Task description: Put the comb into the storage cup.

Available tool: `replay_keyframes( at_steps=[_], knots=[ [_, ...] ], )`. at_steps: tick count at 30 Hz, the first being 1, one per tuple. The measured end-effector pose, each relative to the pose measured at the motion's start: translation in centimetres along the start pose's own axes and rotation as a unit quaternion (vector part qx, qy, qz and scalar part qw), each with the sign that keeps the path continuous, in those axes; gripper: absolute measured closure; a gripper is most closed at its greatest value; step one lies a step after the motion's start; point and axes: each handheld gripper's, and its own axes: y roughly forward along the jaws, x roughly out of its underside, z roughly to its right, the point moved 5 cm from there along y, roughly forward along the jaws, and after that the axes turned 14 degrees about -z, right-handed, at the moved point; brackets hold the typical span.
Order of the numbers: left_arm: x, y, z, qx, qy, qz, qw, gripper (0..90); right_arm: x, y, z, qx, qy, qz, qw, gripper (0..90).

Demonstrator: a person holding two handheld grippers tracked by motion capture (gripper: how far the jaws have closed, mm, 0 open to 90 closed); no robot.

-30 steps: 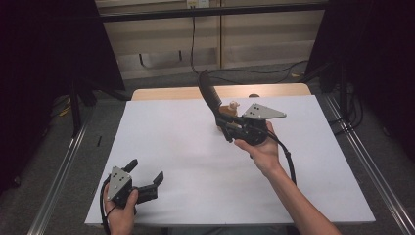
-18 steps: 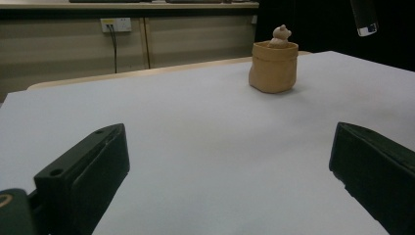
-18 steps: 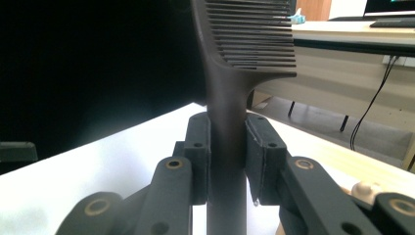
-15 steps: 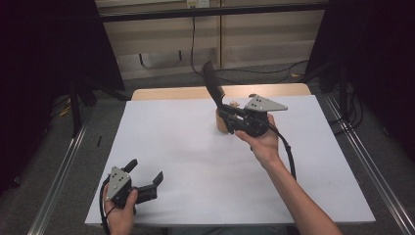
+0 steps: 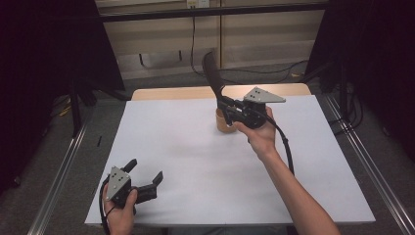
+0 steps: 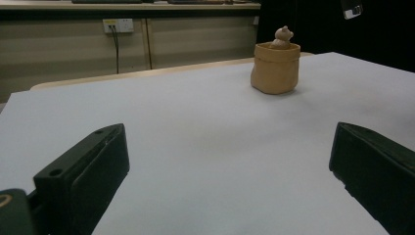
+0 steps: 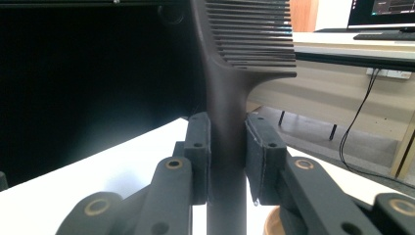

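A white table [image 5: 195, 147] with a pale wooden far edge is seen in the high view. Behind it, beige wall panels [image 5: 161, 39] are crossed by a dark horizontal bar [image 5: 147, 15], and a black cable [image 5: 192, 34] hangs from a wall socket [image 6: 118, 25]. A monitor [image 7: 382, 12] is visible in the right gripper view.

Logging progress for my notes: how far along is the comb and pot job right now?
Done: the right gripper is clamped on the black comb by its handle and holds it raised over the tan pot. In hand: the comb hangs above the pot, which has a small figure in it. Left: whatever the comb goes to; the left gripper rests open on the white table, idle.
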Motion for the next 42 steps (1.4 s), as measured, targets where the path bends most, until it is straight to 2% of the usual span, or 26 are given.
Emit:
replay_keyframes(
  at_steps=[9, 16, 33, 42],
  knots=[
    [0.0, 0.0, 0.0, 0.001, 0.0, 0.0, 1.0, 1.5, -0.7, 0.2, 0.5, 0.011, 0.001, 0.01, 0.9999, 72.8],
    [0.0, 0.0, 0.0, 0.0, 0.001, -0.001, 1.0, 1.5, -0.6, 0.4, 1.2, 0.022, -0.001, 0.003, 0.9998, 72.8],
    [0.0, 0.1, 0.0, 0.0, 0.004, -0.003, 1.0, 1.5, -1.0, 1.9, 2.5, 0.035, 0.003, 0.005, 0.9994, 72.8],
    [0.0, 0.1, 0.0, 0.001, 0.005, -0.003, 1.0, 1.6, -1.0, 2.4, 3.7, 0.047, 0.015, 0.006, 0.9987, 72.8]
  ],
)
